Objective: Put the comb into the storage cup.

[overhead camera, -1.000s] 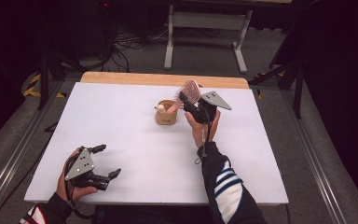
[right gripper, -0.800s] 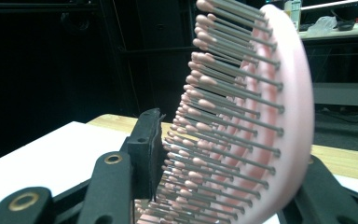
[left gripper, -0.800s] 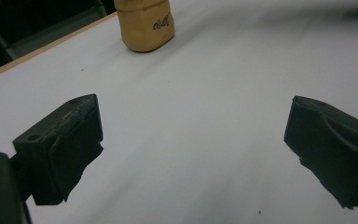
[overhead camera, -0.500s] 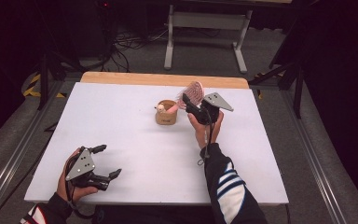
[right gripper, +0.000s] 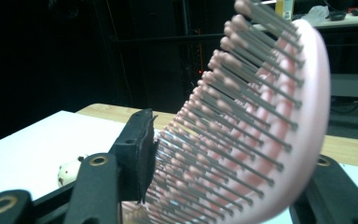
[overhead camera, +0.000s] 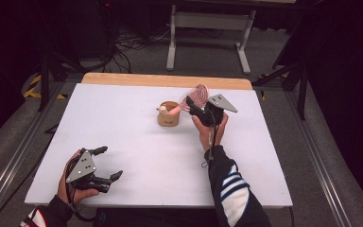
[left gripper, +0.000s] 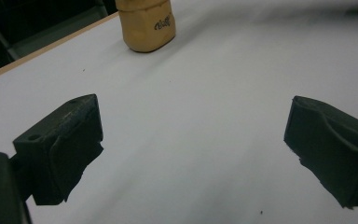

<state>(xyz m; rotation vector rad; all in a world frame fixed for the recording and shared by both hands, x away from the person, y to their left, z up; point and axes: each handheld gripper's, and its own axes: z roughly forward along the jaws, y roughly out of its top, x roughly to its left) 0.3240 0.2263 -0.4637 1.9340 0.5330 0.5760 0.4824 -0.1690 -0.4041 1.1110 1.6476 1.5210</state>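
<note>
**White table with one cup, one hairbrush and two hand-held grippers**

White table (overhead camera: 137, 137), edged at its far side by a wooden strip, is seen from above against a dark room with a grey floor, cables and one pale metal stand behind it. One tan cup (overhead camera: 168, 114) is stood upright near the middle of the far half of the table; one small cream-coloured knob is seen at its rim. One pink hairbrush (overhead camera: 196, 97) is shown with its handle resting in the cup and its bristled head raised to the right of the cup, tilted. The brush head is placed between the jaws of the right gripper (overhead camera: 203, 109), which is held just right of the cup. Its jaws have just been opening; in the right gripper view the bristles of the hairbrush (right gripper: 242, 121) are seen against the left pad, and whether the pads press on the brush cannot be told. The left gripper (overhead camera: 105, 163) is held at the near left corner of the table, well apart from the cup, with its jaws spread wide over bare table. In the left gripper view the cup (left gripper: 147, 23) is seen farther off.
</note>
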